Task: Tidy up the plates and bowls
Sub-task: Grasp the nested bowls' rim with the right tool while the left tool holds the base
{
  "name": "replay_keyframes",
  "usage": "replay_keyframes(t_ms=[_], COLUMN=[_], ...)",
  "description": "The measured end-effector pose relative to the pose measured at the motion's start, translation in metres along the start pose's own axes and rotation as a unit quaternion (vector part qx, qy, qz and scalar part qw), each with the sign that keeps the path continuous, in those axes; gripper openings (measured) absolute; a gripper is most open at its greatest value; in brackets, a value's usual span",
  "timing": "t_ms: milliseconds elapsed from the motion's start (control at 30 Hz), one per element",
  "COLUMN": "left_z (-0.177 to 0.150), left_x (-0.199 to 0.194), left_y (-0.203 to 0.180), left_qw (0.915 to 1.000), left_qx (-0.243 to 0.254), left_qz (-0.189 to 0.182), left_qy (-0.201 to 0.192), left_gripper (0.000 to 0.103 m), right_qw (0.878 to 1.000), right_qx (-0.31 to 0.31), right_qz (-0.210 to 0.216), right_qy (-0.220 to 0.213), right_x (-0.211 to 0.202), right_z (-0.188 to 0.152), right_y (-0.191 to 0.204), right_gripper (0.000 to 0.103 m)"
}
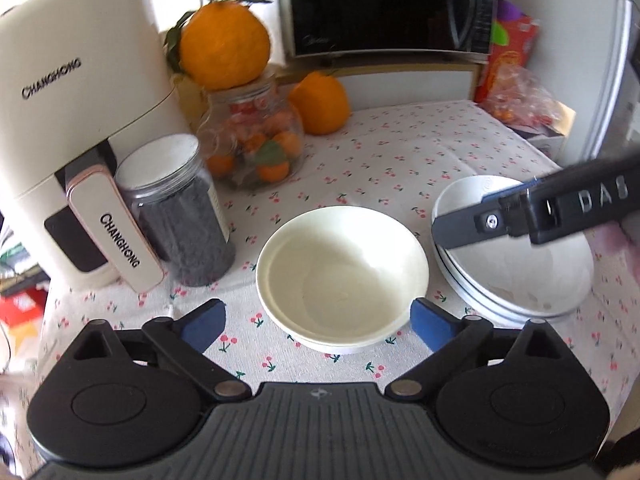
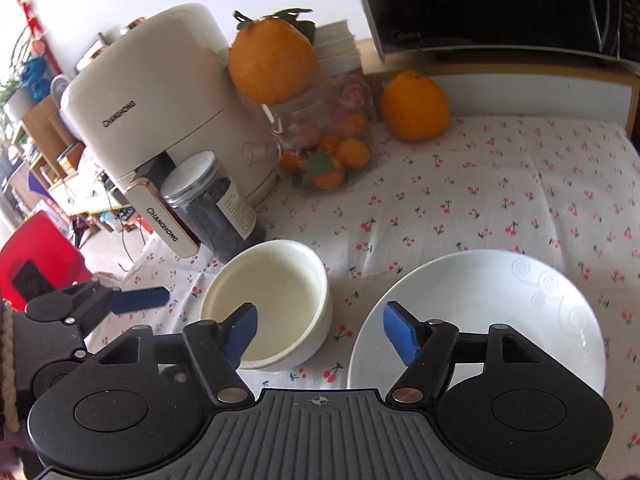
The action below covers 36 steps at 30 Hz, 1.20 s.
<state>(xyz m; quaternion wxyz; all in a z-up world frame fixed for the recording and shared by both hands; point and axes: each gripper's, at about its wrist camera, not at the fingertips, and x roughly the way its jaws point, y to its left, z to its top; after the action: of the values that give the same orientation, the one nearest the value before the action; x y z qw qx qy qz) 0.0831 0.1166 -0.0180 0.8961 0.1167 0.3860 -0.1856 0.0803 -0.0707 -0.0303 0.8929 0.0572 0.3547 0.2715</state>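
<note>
A cream bowl (image 1: 342,276) sits on the cherry-print tablecloth, just beyond my left gripper (image 1: 316,324), which is open and empty, its blue pads wider apart than the bowl's near rim. To its right lies a stack of white plates (image 1: 520,276). My right gripper reaches over that stack from the right in the left wrist view. In the right wrist view the right gripper (image 2: 320,330) is open and empty, above the gap between the cream bowl (image 2: 272,300) and the top white plate (image 2: 492,308). The left gripper's blue fingertip (image 2: 140,299) shows at the left.
A cream Changhong appliance (image 1: 76,120), a dark-filled jar (image 1: 180,208) and a glass jar of small oranges (image 1: 256,140) topped by a large orange (image 1: 224,44) stand behind the bowl. Another orange (image 1: 320,104) and a microwave (image 1: 384,4) are at the back. A red bag (image 1: 516,80) lies at the back right.
</note>
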Motion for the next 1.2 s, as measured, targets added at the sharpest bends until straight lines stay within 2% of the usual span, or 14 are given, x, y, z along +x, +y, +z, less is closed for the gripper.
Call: replay_keyframes(t_ms=[167, 333, 467, 800, 867, 1200], left_z=[-0.009, -0.013, -0.013, -0.009, -0.007, -0.006], left_x=[0.007, 0.018, 0.026, 0.037, 0.038, 0.042], left_y=[-0.003, -0.005, -0.005, -0.001, 0.0, 0.002], left_qw=[0.9995, 0.9993, 0.9995, 0.9994, 0.9993, 0.9987], left_qx=[0.028, 0.031, 0.027, 0.004, -0.002, -0.012], left_qz=[-0.016, -0.021, -0.017, -0.032, -0.035, -0.046], left_qy=[-0.003, 0.001, 0.003, 0.012, 0.012, 0.02], left_gripper=[0.102, 0.102, 0.102, 0.101, 0.101, 0.095], right_qw=[0.999, 0.999, 0.999, 0.998, 0.997, 0.996], right_qx=[-0.035, -0.033, -0.02, 0.04, 0.052, 0.084], right_qz=[-0.003, 0.005, 0.019, 0.038, 0.043, 0.042], right_qy=[-0.006, -0.011, -0.024, -0.032, -0.031, -0.014], right_x=[0.001, 0.009, 0.016, 0.038, 0.041, 0.055], right_z=[-0.003, -0.001, 0.004, 0.014, 0.015, 0.015], right_y=[-0.006, -0.009, -0.007, -0.007, -0.007, -0.008], right_gripper=[0.077, 0.077, 0.077, 0.076, 0.075, 0.049])
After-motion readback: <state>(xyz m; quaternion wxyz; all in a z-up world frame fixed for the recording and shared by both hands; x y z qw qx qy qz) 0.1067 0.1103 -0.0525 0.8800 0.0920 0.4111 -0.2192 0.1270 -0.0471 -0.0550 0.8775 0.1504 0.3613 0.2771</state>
